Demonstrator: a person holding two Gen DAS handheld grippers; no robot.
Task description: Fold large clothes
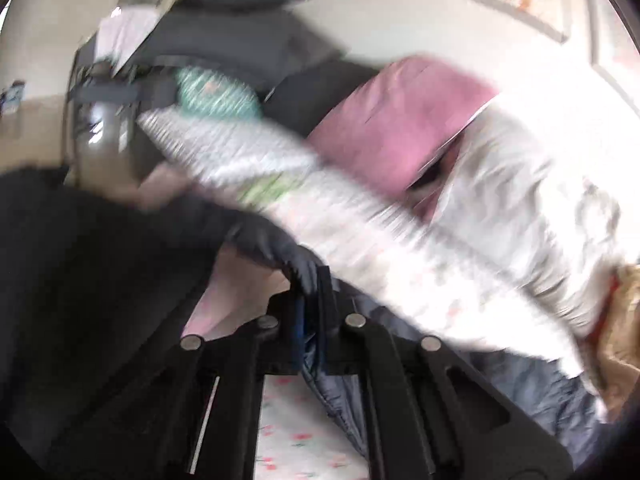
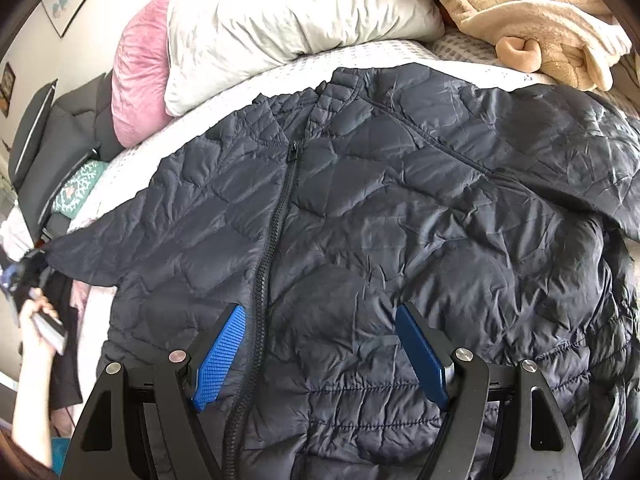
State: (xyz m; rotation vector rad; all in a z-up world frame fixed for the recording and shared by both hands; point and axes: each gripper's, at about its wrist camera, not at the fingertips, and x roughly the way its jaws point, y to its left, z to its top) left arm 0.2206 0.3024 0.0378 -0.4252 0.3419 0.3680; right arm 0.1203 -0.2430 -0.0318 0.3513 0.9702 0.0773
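A bed [image 2: 224, 92] with a white patterned cover fills the room, its head piled with a pink pillow [image 2: 138, 76], a white pillow [image 2: 288, 12] and a beige blanket [image 2: 532, 12]; framed pictures hang on the pale wall behind. A dark quilted jacket [image 2: 380, 208] lies face up on the cover, zipped, collar toward the pillows.

At the far left of the right wrist view a bare hand [image 2: 34, 328] reaches up from below beside the bed's edge, and the jacket's sleeve [image 2: 88, 248] stretches out toward it. The left wrist view is smeared with blur; there the left gripper [image 1: 314, 304] has its jaws closed on the end of the sleeve, a fold of dark fabric pinched between the blue pads and lifted off the cover.

Further right, the right gripper [image 2: 320, 344] tilts down over the jacket's lower front with jaws spread wide. The zip runs just inside its left pad [image 2: 220, 360], and the pads hover close over the fabric without pinching it.
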